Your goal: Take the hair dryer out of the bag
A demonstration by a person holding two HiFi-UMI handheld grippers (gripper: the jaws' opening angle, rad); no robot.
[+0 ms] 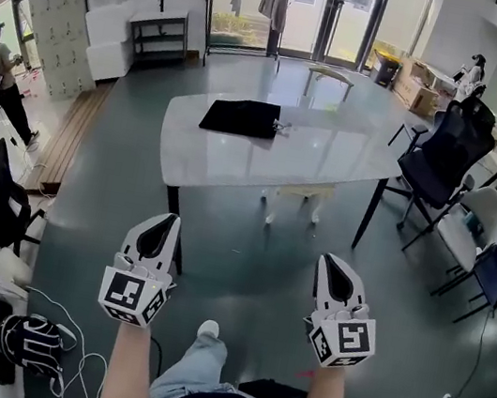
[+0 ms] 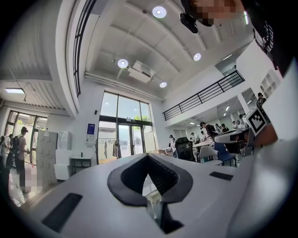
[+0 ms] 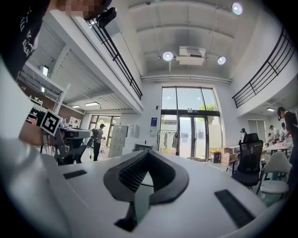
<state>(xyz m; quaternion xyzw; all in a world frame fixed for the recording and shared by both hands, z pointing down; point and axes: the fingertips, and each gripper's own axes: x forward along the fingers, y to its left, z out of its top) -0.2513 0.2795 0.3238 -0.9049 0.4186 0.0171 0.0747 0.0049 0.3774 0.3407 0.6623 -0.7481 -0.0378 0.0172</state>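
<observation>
Holding left gripper (image 1: 166, 223) and right gripper (image 1: 332, 260) level, side by side, at near edge of scene. Both squeezed fully together, gripping nothing. Not yet at flat black fabric bag (image 1: 241, 117), lying on far-left part of pale grey rectangular table (image 1: 331, 160), well apart and straight ahead. Long side lying left-right. No hair dryer visible, presumably inside bag. Roughly in line with left gripper, so probably nearer reach; right gripper offset to right. Can't tell which side opens.
</observation>
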